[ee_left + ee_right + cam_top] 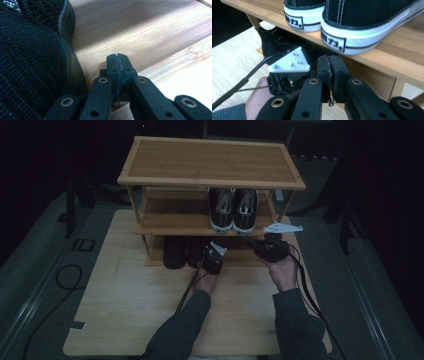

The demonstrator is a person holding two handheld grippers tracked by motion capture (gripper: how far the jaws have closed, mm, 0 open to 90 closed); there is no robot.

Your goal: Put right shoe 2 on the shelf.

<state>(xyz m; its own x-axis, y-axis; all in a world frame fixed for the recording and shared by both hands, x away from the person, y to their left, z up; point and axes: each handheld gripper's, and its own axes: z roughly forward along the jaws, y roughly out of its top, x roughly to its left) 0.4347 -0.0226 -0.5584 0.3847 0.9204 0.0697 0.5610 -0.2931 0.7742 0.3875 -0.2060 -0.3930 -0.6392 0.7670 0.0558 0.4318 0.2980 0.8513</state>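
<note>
Both grippers, left (pixel 212 256) and right (pixel 270 247), clamped shut on nothing, parked at rack's (pixel 150 227) bottom-shelf front edge beside black shoe (pixel 30 62).

Four shoes (pixel 233 209), one rack (pixel 210 160), two grippers (pixel 214 256).

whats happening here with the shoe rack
A person holds a hand-held gripper in each hand at the front of a wooden shoe rack. The left hand-held gripper is shut and empty beside a black knit shoe on the bottom shelf. The right hand-held gripper is also shut and empty, just below the middle shelf, where a pair of black sneakers with white soles stands.
</note>
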